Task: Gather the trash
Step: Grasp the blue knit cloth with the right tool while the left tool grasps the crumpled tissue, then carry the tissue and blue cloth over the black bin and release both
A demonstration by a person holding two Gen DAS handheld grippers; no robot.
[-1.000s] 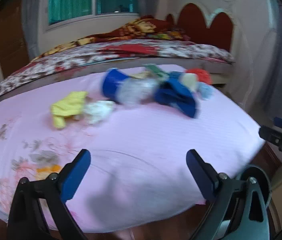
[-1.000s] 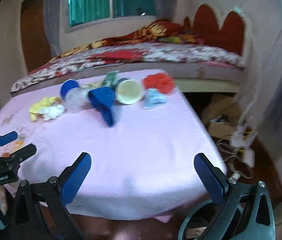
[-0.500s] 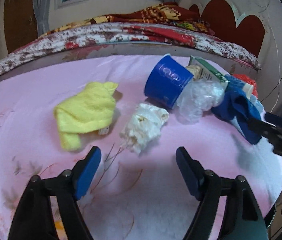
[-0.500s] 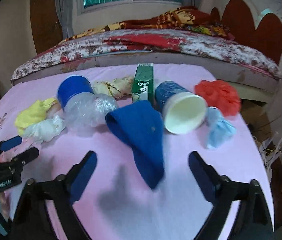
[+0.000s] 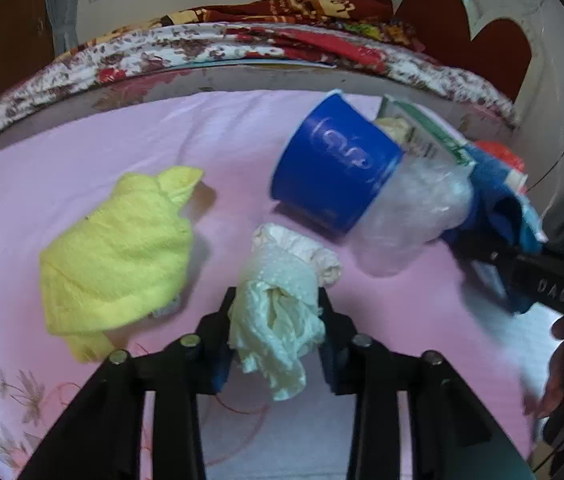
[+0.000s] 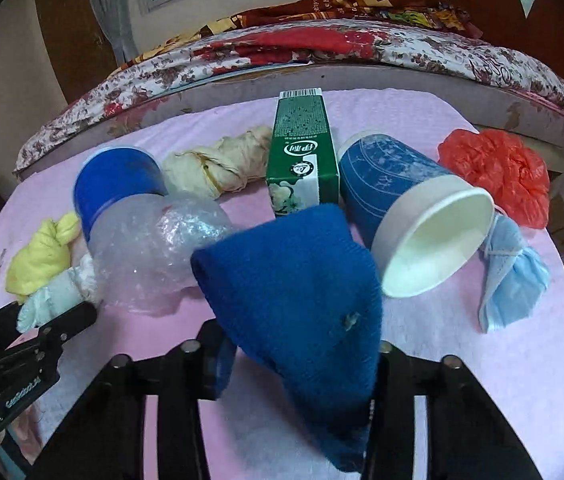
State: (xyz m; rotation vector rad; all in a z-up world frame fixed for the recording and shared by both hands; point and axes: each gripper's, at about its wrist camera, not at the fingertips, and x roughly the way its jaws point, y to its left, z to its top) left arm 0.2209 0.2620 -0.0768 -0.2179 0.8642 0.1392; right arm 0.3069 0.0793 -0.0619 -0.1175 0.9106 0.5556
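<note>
1. The crumpled white tissue wad (image 5: 282,304) lies on the pink tablecloth (image 5: 62,168) at 6 o'clock in the left wrist view. The left gripper (image 5: 276,334) has just been closing; its jaws now press on both sides of the wad.
2. The blue knit cloth (image 6: 301,304) lies at centre to 6 o'clock in the right wrist view. The right gripper (image 6: 297,364) has just been closing; its jaws stand against the cloth's two sides, with the cloth draped between them.
3. At 9 o'clock of the wad lies a yellow towel (image 5: 118,256), just beside it.
4. At 1 o'clock of the wad a blue plastic cup (image 5: 333,164) lies on its side, with a clear crumpled plastic bag (image 5: 413,216) bulging at its mouth.
5. Behind the blue cloth, at 12 o'clock, lies a green carton (image 6: 301,148); at 11 o'clock, a cream rag (image 6: 218,164).
6. At 2 o'clock lies a blue paper cup (image 6: 409,200) on its side, mouth toward the camera.
7. Further right lie a red plastic bag (image 6: 497,168) and a light-blue face mask (image 6: 513,276).
8. A floral-covered bed (image 6: 401,48) stands behind the table.
</note>
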